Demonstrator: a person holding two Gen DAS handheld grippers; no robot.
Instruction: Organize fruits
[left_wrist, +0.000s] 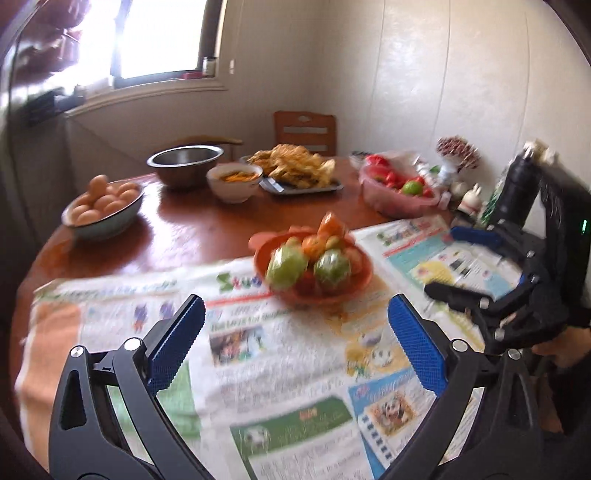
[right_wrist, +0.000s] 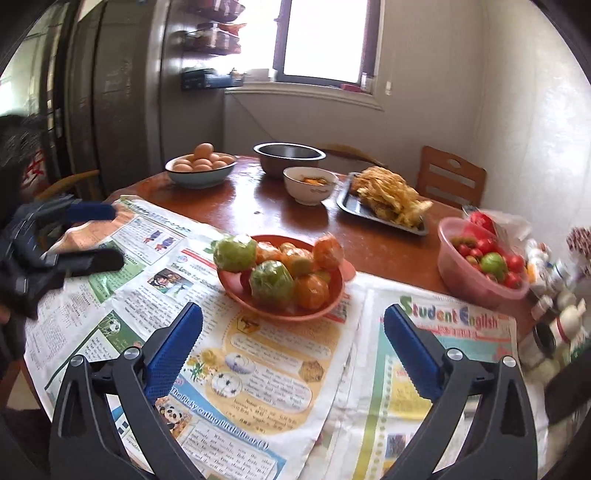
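Note:
An orange bowl (left_wrist: 364, 284) (right_wrist: 334, 301) heaped with fruit stands on newspaper in the middle of the table. It holds plastic-wrapped green fruits (left_wrist: 332, 269) (right_wrist: 271, 282) and oranges (left_wrist: 330, 225) (right_wrist: 328, 251). A pink bowl (left_wrist: 391, 208) (right_wrist: 472, 286) of small red fruits and a green one sits to its right. My left gripper (left_wrist: 296, 302) (right_wrist: 114, 236) is open and empty, short of the orange bowl. My right gripper (right_wrist: 293, 310) (left_wrist: 445, 262) is also open and empty, just in front of that bowl.
Newspaper (left_wrist: 295, 369) (right_wrist: 258, 369) covers the near half of the round wooden table. Behind are a bowl of eggs (left_wrist: 103, 206) (right_wrist: 201, 166), a steel bowl (right_wrist: 289, 155), a small white bowl (right_wrist: 310, 184) and a tray of fried food (right_wrist: 388, 195). Small bottles (right_wrist: 554, 325) crowd the right edge.

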